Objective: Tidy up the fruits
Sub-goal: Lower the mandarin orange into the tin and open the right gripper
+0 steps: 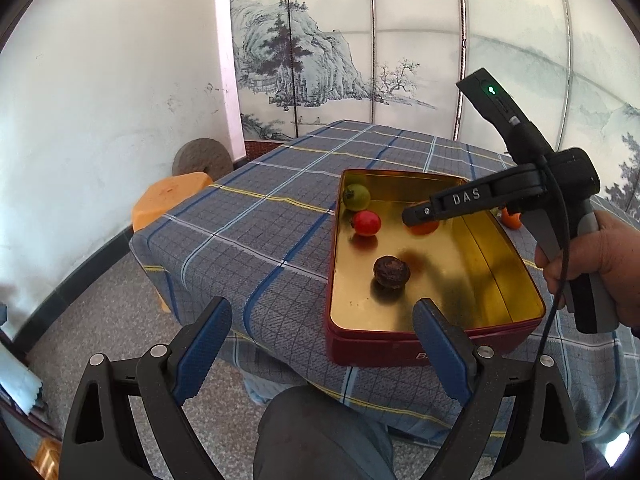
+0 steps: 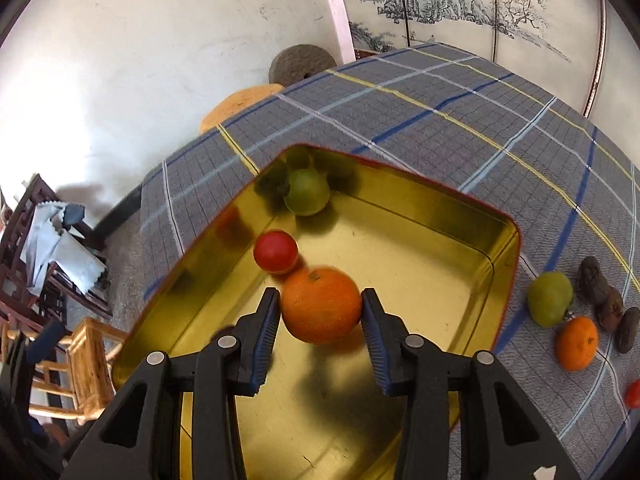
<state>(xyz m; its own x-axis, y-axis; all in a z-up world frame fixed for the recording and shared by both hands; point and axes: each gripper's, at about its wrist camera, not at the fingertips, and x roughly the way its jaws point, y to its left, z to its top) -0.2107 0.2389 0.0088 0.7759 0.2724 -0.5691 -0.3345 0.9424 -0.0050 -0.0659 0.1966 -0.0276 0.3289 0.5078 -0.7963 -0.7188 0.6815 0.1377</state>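
A red tin (image 1: 440,326) with a gold inside stands on the checked tablecloth. In it lie a green fruit (image 1: 356,197), a red fruit (image 1: 366,223) and a dark brown wrinkled fruit (image 1: 391,272). My right gripper (image 2: 320,294) hangs over the tin (image 2: 440,216), both pads against an orange (image 2: 321,305), just beside the red fruit (image 2: 276,251) and nearer than the green one (image 2: 307,192). From the left wrist view the right gripper (image 1: 416,216) reaches in from the right with the orange (image 1: 425,228) under its tip. My left gripper (image 1: 322,312) stands wide open before the tin's near edge, holding nothing.
Right of the tin, loose on the cloth, are a green fruit (image 2: 550,299), an orange (image 2: 577,343), several dark dried fruits (image 2: 594,286) and a red one (image 2: 634,394). An orange stool (image 1: 172,200) and a millstone (image 1: 202,160) stand beyond the table's left corner. A wooden chair (image 2: 86,360) stands lower left.
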